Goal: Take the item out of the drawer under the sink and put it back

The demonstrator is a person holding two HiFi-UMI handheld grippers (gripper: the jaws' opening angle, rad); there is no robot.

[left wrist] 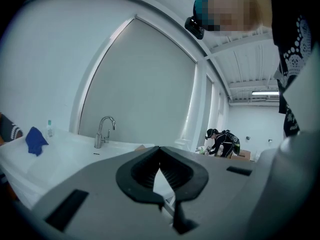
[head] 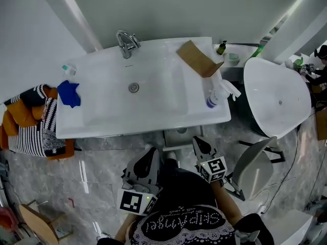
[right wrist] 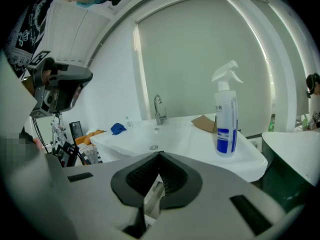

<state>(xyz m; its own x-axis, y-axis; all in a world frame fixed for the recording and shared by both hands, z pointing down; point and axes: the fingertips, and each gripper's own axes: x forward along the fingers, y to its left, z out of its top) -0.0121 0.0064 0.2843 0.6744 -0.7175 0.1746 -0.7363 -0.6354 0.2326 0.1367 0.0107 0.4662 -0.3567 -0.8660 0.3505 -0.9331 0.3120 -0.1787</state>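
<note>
Item [right wrist: 153, 196], pale and flat, is pinched between the closed jaws of the right gripper [right wrist: 159, 156], in front of the sink [right wrist: 195, 141]; the left gripper [left wrist: 159, 149] is closed on nothing.

The grey left tongs [head: 152, 150] and right tongs [head: 197, 140] carry black-and-white cubes [head: 134, 200]. Ahead of them the sink [head: 112, 106] is white; left of the left tongs lie a blue cloth [head: 68, 93] and orange and striped black-and-white clothes [head: 28, 131]. Ahead of the right tongs are brown cardboard [head: 198, 58] and a white bottle [head: 217, 93] with blue label.
</note>
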